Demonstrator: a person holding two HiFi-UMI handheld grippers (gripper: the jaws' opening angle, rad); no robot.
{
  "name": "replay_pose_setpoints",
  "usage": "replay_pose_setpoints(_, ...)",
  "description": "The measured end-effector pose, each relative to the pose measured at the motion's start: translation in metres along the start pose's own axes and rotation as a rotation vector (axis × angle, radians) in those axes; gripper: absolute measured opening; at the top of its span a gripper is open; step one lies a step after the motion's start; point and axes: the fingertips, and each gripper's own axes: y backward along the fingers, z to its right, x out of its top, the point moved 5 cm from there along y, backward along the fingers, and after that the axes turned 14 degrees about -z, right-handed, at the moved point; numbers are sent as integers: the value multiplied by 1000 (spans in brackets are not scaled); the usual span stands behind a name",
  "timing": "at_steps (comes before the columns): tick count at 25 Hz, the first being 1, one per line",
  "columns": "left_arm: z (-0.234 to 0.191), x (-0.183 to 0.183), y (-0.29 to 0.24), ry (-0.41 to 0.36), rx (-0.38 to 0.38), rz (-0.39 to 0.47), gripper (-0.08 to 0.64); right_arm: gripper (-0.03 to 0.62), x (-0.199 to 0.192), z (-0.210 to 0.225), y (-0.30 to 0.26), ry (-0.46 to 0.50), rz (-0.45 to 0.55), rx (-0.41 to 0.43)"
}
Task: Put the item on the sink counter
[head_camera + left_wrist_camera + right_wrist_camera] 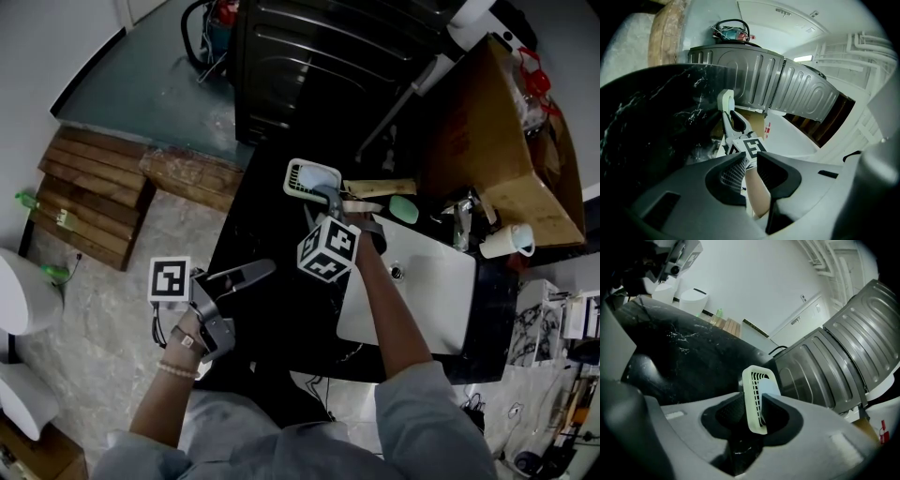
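Arms: right forearm stretched forward over the sink's [422,291] near-left corner, wrist bent so the right tongs [323,194] point down and away. Left arm bent, held low and well short of the right; left tongs [267,268] roughly level, aimed toward the right tongs' marker cube.

Right tongs [752,399]: jaws clamped on the basket [754,380], one each side of its white slotted rim, no gap visible. Basket [312,178] stands on edge in the jaws, sticking out past the tips. Can't tell if it touches the counter [272,319].

Left tongs [751,157]: jaws a little apart, nothing in them; only the right forearm shows through the gap.

Surface: black marbled counter under both tongs, white sink just right of the right tongs. Mug [506,242] and small clutter further right, near a wooden cabinet [497,131]. Dark ribbed washer [319,66] just past the basket, beyond the counter's far edge.

Clearance: bare counter between the two tongs. Counter edge runs just left of the left tongs, pale stone floor past it, pallets [94,197] well to the left.
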Motion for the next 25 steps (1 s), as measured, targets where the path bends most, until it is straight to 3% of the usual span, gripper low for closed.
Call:
replay_pose_setpoints(3, 4, -2, -1, -6, 0, -3, 78, 117, 1, 5, 8, -49, 27, 13)
replay_pose_setpoints(8, 9, -8, -3, -21, 10, -13, 78, 108, 2, 16, 43, -237, 125, -22)
replay_pose_setpoints(12, 14, -14, -10, -48, 15, -28, 55, 13, -7, 20, 76, -438, 196, -34)
replay_pose_setpoints(16, 22, -20, -15, -68, 25, -39, 26, -2, -15, 15, 108, -625, 276, 53)
replay_pose_setpoints(19, 28, -25, -18, -109, 39, -43, 8, -2, -20, 10, 134, -728, 337, 90)
replay_pose_setpoints(25, 41, -38, -28, -223, 100, -54, 6, -2, -39, 1, 183, -873, 407, 17)
